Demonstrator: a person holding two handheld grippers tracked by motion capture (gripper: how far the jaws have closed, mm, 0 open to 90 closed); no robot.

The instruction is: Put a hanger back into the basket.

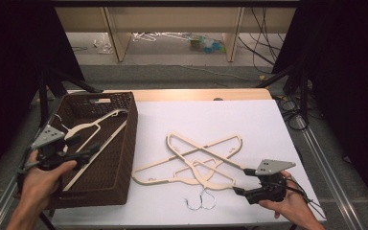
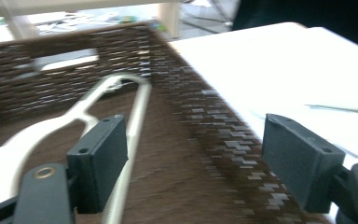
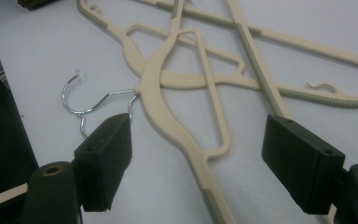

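From the high view I see my left gripper (image 1: 84, 152) over the brown basket (image 1: 124, 158) at nine o'clock, one cream hanger (image 1: 93, 125) lying inside it. My right gripper (image 1: 242, 181) sits at five o'clock beside two crossed hangers (image 1: 191, 160) on the white table (image 1: 249, 124).

In the left gripper view, the jaws gape wide, empty, above the basketed hanger (image 2: 121, 86).

In the right gripper view, the jaws stand wide, straddling a hanger arm (image 3: 177, 130), gripping nothing.

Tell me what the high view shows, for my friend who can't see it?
Two cream hangers lie crossed on a white table, and a third hanger lies in a brown woven basket at the left. The person's left gripper hovers open over the basket, while the right gripper sits open beside the crossed hangers.
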